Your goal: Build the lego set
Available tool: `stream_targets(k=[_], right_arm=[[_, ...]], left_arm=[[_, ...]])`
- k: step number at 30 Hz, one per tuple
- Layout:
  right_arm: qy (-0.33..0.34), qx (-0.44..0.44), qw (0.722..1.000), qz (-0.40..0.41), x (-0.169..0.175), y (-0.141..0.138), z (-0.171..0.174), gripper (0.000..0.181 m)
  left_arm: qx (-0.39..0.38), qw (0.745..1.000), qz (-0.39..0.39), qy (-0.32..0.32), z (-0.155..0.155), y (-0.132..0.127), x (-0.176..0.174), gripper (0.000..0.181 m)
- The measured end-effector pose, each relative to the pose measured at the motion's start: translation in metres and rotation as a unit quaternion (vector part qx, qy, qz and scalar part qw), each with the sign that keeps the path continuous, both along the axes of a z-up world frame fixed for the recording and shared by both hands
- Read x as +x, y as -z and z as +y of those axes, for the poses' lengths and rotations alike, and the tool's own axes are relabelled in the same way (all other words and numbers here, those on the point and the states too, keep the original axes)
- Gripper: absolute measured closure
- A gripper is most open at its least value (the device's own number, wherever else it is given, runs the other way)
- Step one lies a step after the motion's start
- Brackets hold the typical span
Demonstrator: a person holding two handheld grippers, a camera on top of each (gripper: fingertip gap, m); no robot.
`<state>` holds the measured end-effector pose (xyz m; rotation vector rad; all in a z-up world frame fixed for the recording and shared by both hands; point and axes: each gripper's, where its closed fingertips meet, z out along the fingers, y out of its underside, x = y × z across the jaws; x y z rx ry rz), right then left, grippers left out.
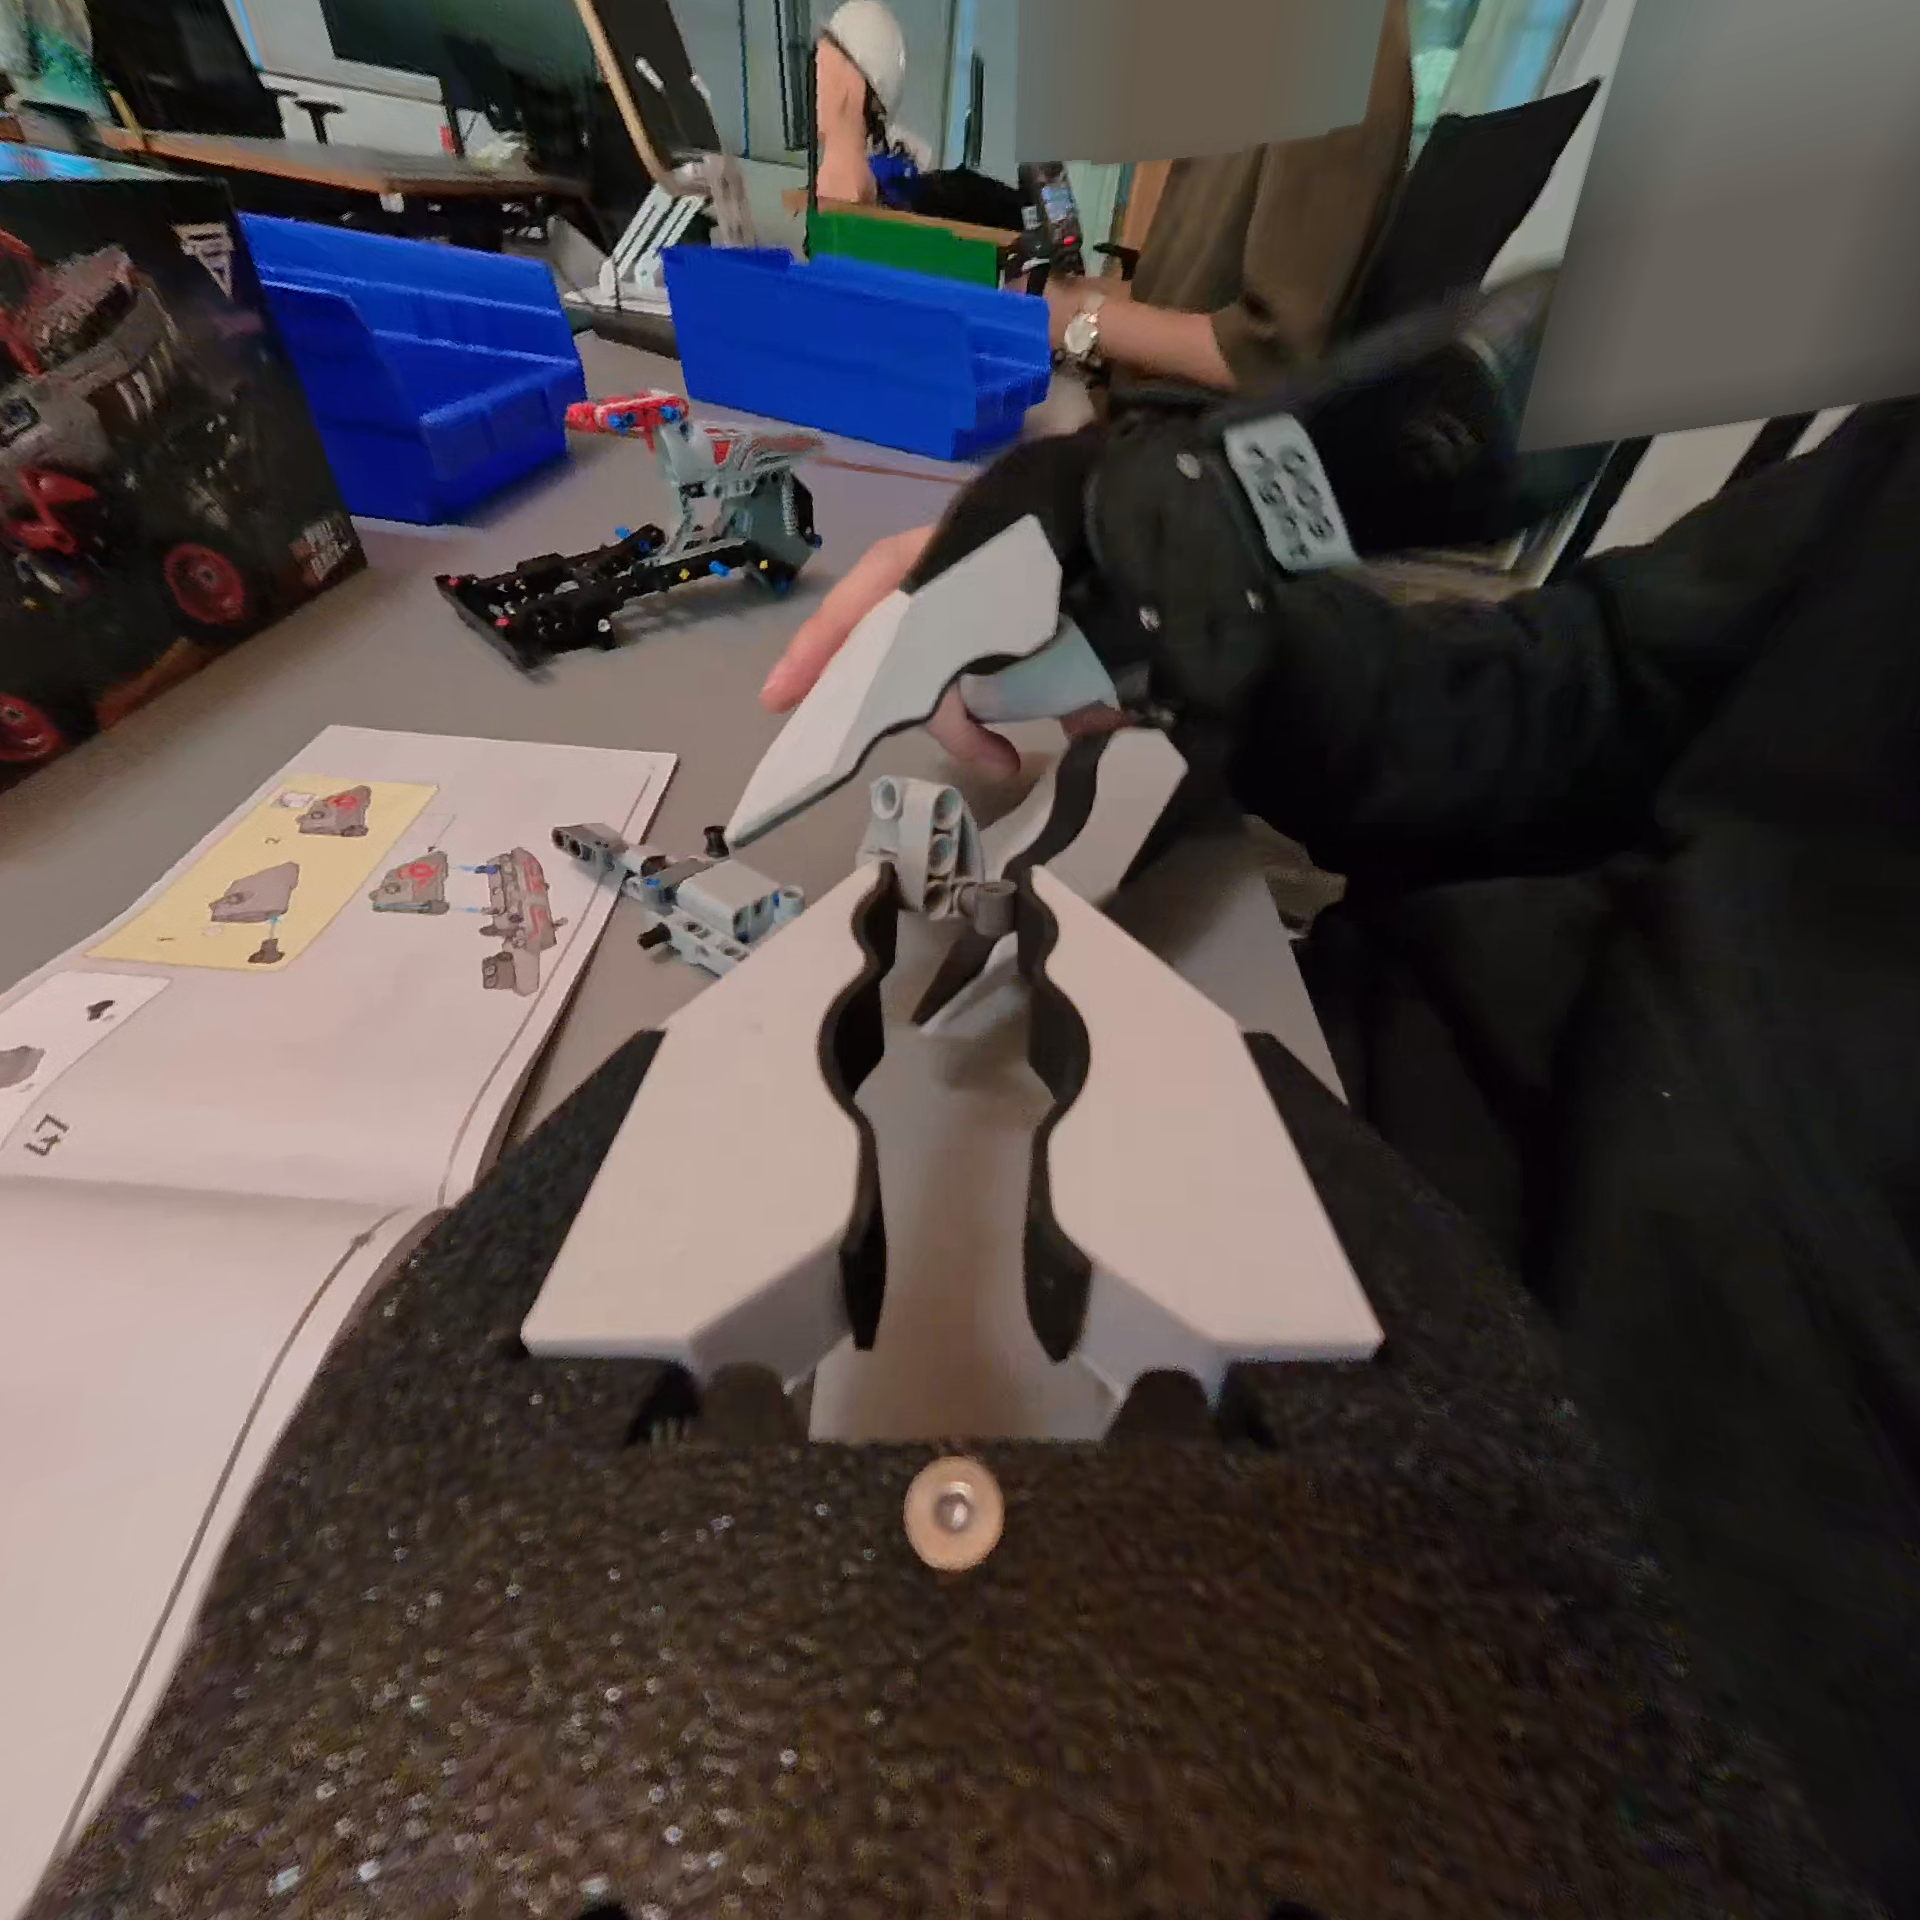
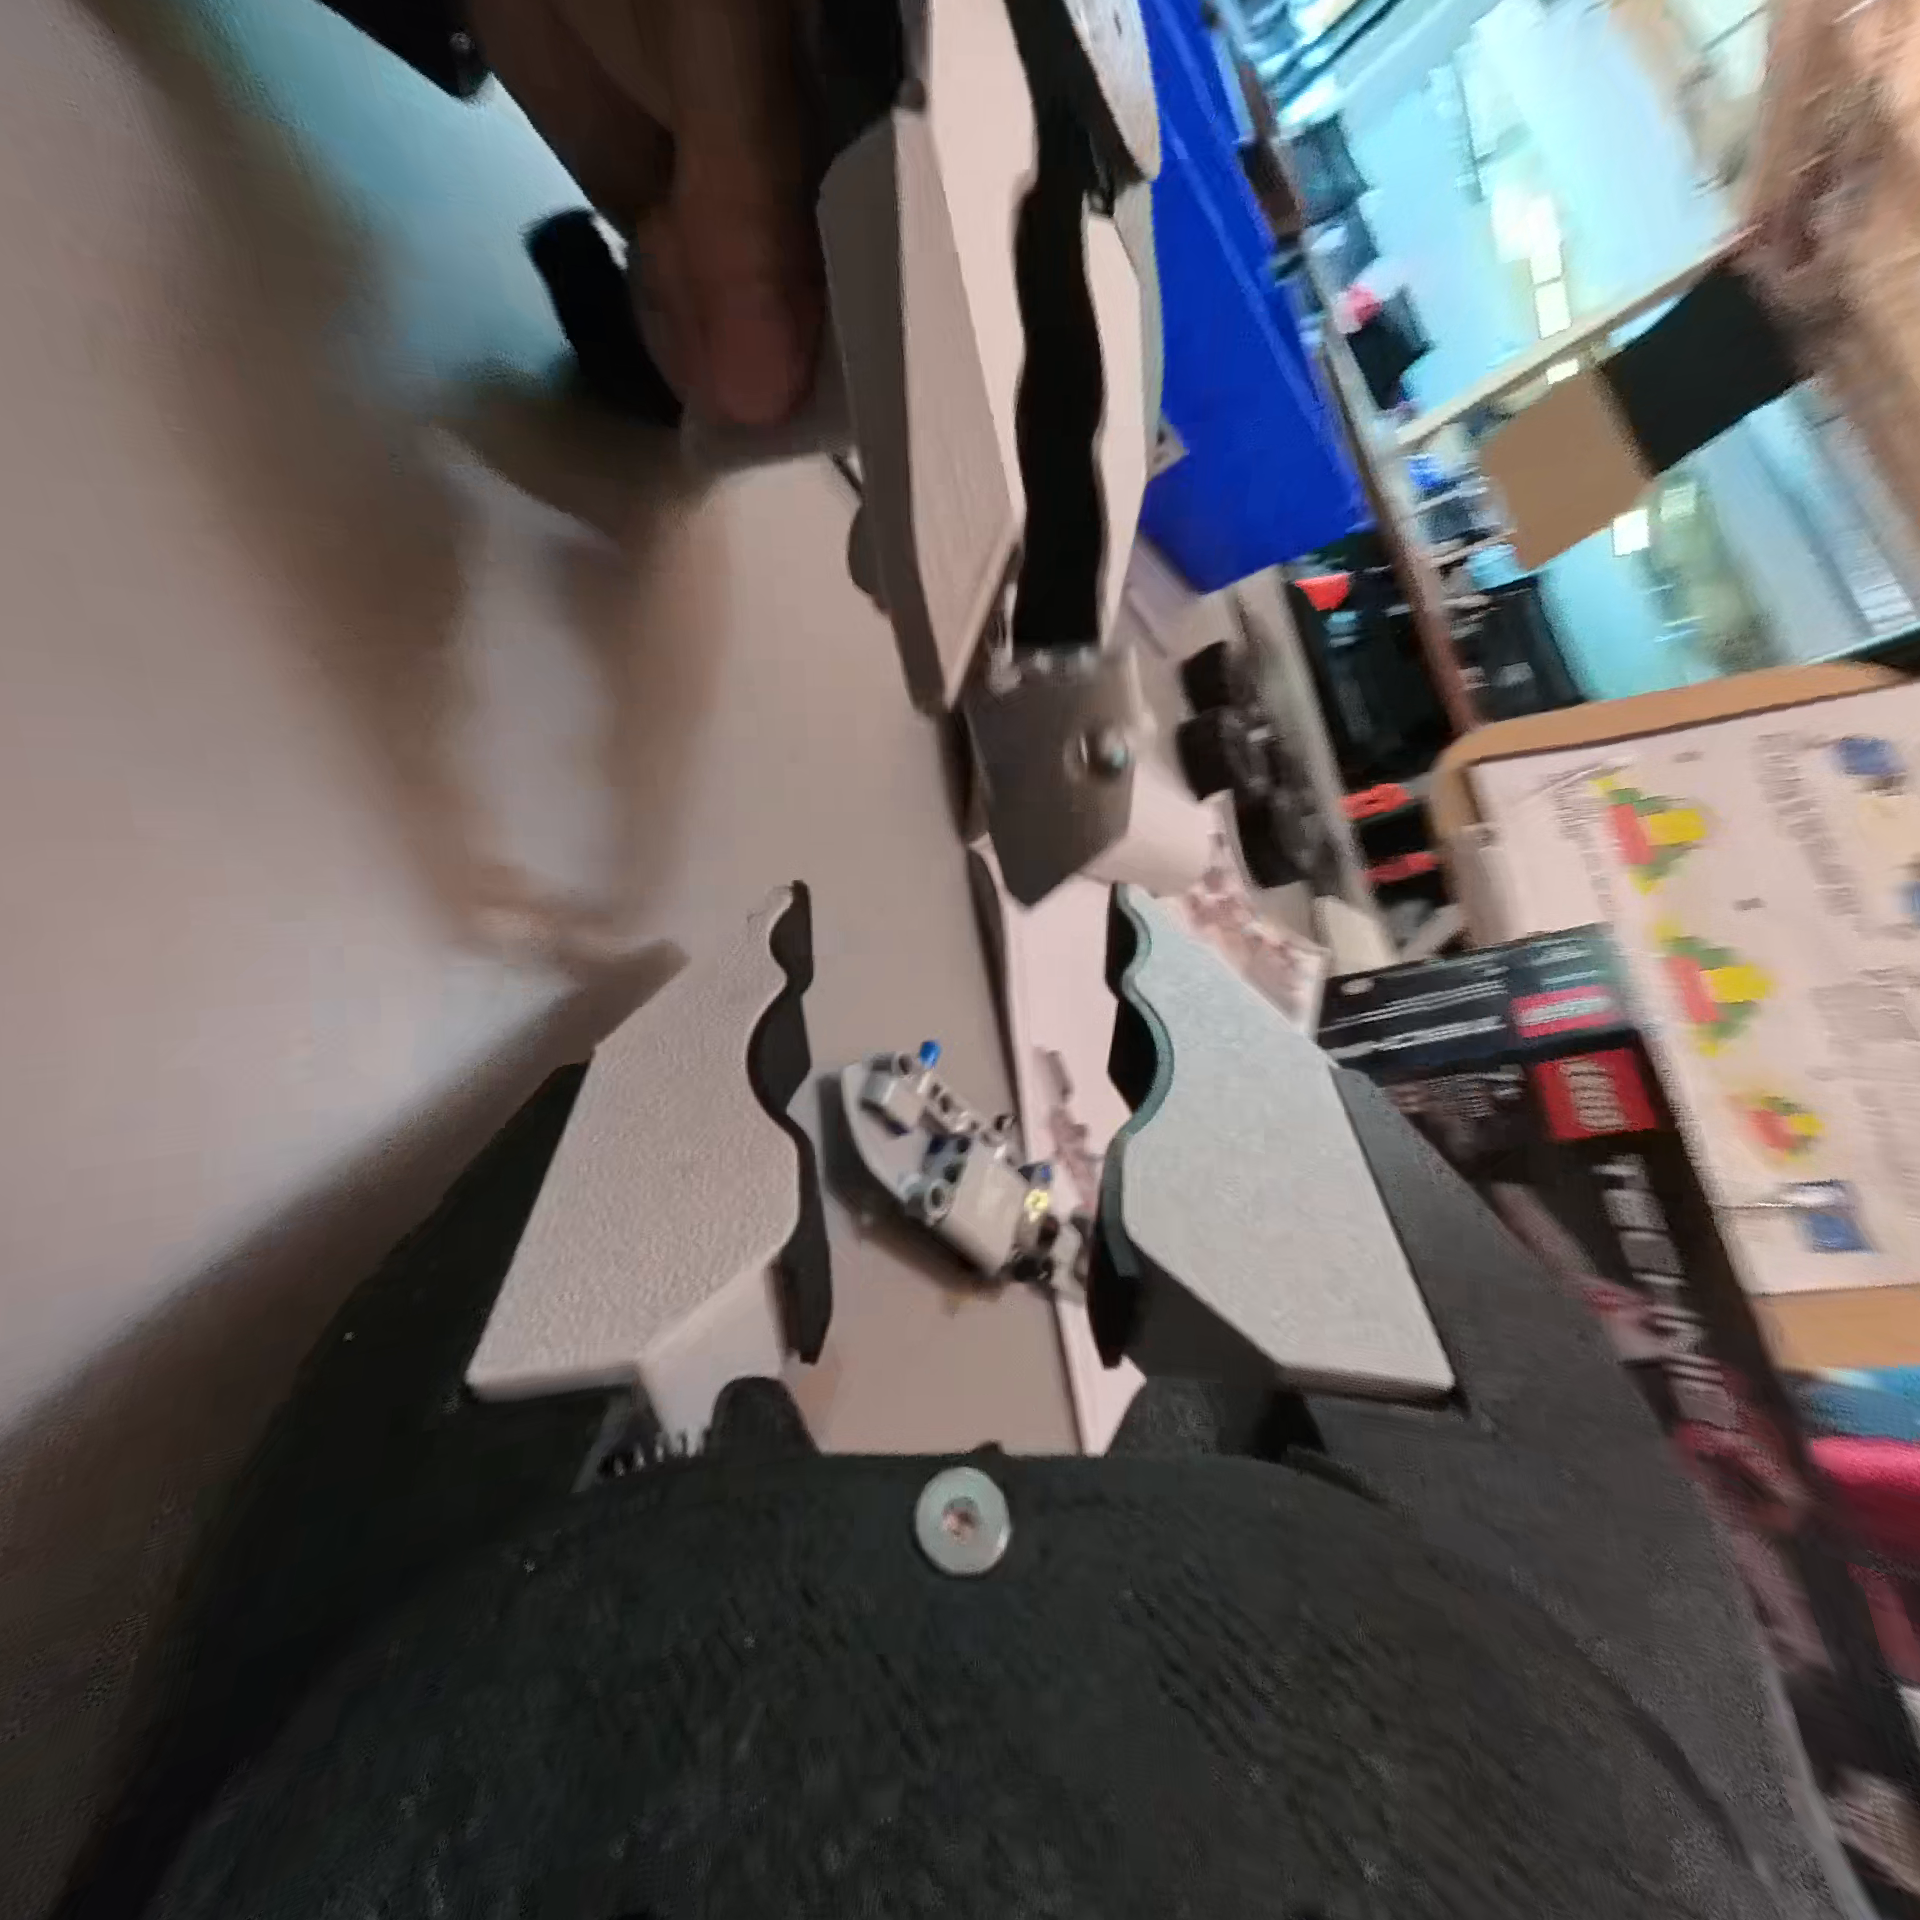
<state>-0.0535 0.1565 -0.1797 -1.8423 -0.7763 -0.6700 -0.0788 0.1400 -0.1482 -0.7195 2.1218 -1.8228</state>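
Note:
My left gripper point(image 1: 956, 878) is shut on a light grey Lego piece point(image 1: 928, 840) with a dark grey pin, held at the fingertips above the table. The same piece shows as a grey panel point(image 2: 1060, 769) in the right wrist view, pinched by the left gripper coming from the top. My right gripper point(image 2: 956, 904) is open and empty, tilted on its side. A small grey sub-assembly with blue pins point(image 2: 956, 1174) lies on the table between its fingers. In the left wrist view that sub-assembly point(image 1: 696, 899) sits beside the booklet, with a right fingertip point(image 1: 748, 821) just above it.
An open instruction booklet point(image 1: 312, 987) lies at the left. A black and grey partly built chassis point(image 1: 634, 582) stands farther back, before two blue bins point(image 1: 436, 374) point(image 1: 862, 343). The set's box point(image 1: 135, 468) stands at far left. A person's arm point(image 1: 1153, 353) rests across the table. Some 4 centimetres of space lies between my two pairs of fingers.

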Motion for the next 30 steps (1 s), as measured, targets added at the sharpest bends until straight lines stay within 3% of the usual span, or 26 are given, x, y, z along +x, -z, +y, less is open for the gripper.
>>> stream_targets(k=[3, 5, 7, 10, 14, 16, 21, 24, 30], right_arm=[[-0.04, -0.041, 0.985, 0.163, -0.009, -0.004, -0.021, 0.126], [-0.052, -0.057, 0.95, 0.301, -0.015, -0.01, -0.03, 0.139], [-0.099, -0.094, 0.912, 0.388, -0.032, -0.01, -0.039, 0.152], [-0.113, -0.109, 0.912, 0.38, -0.037, -0.002, -0.038, 0.142], [-0.164, -0.129, 0.892, 0.4, -0.059, -0.003, -0.036, 0.147], [-0.189, -0.128, 0.899, 0.375, -0.065, -0.002, -0.037, 0.174], [-0.146, -0.105, 0.927, 0.329, -0.046, 0.0, -0.033, 0.181], [-0.098, -0.112, 0.925, 0.348, -0.032, 0.007, -0.032, 0.181], [-0.042, -0.178, 0.914, 0.362, -0.022, 0.033, -0.042, 0.181]], left_arm=[[-0.009, 0.999, -0.005, 0.048, -0.002, -0.003, -0.016, 0.161], [-0.014, 0.996, -0.007, 0.092, -0.007, -0.005, -0.03, 0.161], [-0.012, 0.993, -0.01, 0.115, -0.012, -0.004, -0.036, 0.161], [0.007, 0.99, -0.014, 0.144, -0.019, 0.0, -0.043, 0.161], [0.02, 0.987, -0.026, 0.159, -0.029, 0.002, -0.046, 0.161], [0.036, 0.986, -0.022, 0.161, -0.031, 0.006, -0.046, 0.161], [0.069, 0.993, -0.021, 0.097, -0.023, 0.015, -0.027, 0.162], [0.082, 0.996, -0.011, 0.037, -0.013, 0.018, -0.011, 0.165], [0.178, 0.983, 0.042, 0.019, -0.003, 0.049, -0.011, 0.164]])
